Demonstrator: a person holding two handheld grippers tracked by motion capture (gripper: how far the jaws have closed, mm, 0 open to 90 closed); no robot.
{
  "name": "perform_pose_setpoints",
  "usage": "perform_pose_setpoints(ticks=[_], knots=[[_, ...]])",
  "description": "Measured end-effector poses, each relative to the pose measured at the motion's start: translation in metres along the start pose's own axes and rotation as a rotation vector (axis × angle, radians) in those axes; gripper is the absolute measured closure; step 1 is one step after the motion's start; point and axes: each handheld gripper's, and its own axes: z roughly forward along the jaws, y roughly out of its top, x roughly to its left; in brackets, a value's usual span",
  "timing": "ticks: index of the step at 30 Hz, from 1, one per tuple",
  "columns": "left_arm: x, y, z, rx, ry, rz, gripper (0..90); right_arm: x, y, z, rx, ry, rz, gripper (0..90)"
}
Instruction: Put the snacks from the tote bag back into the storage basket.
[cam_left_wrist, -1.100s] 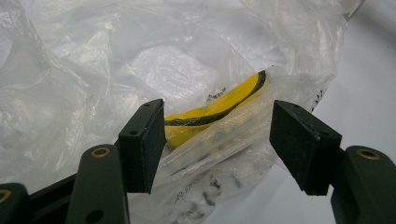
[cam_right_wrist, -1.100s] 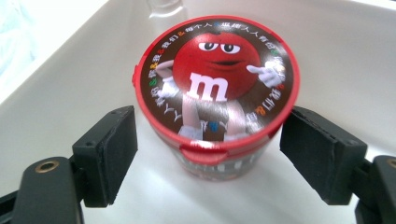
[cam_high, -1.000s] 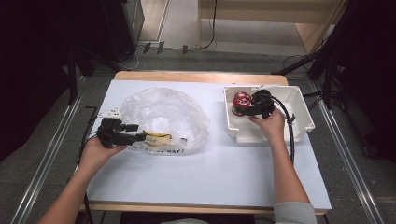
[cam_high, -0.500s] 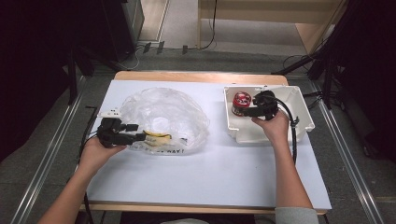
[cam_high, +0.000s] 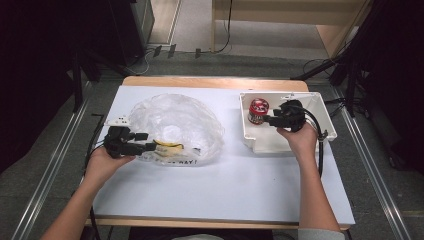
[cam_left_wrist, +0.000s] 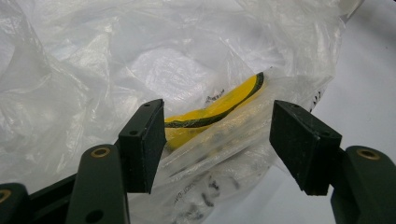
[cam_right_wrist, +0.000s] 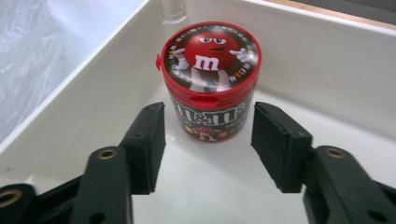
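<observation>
The right claw (cam_right_wrist: 208, 144), just closing partway, stood short of the candy tub (cam_right_wrist: 210, 79) in the tray (cam_right_wrist: 327, 60), gripping nothing; the left claw (cam_left_wrist: 217, 140) gaped at the bag (cam_left_wrist: 93, 70).

The left gripper (cam_high: 150, 146) is held level with jaws spread wide. The right gripper (cam_high: 267, 119) is held level, its jaws having just been closing, still apart.

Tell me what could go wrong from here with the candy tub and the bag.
1. The right claw has just been closing, yet its pads are short of the candy tub, apart from it; closing there may only nudge the tub along the white bin.
2. The left claw is open around the crinkled plastic bag; the thin film could slip or tear, so the mouth may not stay open.
</observation>
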Motion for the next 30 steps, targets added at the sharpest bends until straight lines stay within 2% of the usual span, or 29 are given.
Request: perform_pose_setpoints(ticks=[3, 9, 12, 17, 25, 30], knots=[[0.0, 0.0, 0.0, 0.002, 0.001, 0.004, 36.8, -0.001, -0.002, -0.003, -0.007, -0.004, 0.003, 55.9], [0.0, 0.0, 0.001, 0.003, -0.001, 0.006, 36.9, -0.003, -0.005, -0.004, -0.017, -0.022, 0.012, 81.2], [0.0, 0.0, 0.001, 0.003, -0.002, 0.007, 36.9, -0.005, -0.006, -0.003, -0.02, -0.021, 0.022, 90.0], [-0.001, 0.0, 0.002, 0.003, -0.002, 0.007, 36.9, -0.005, -0.007, 0.004, -0.01, -0.028, 0.027, 90.0], [0.0, 0.001, 0.004, 0.008, -0.005, 0.012, 36.9, -0.007, -0.012, 0.025, 0.042, -0.017, 0.043, 90.0], [0.0, 0.002, 0.005, 0.005, -0.003, 0.011, 37.0, -0.004, -0.013, 0.028, 0.052, -0.027, 0.031, 90.0]])
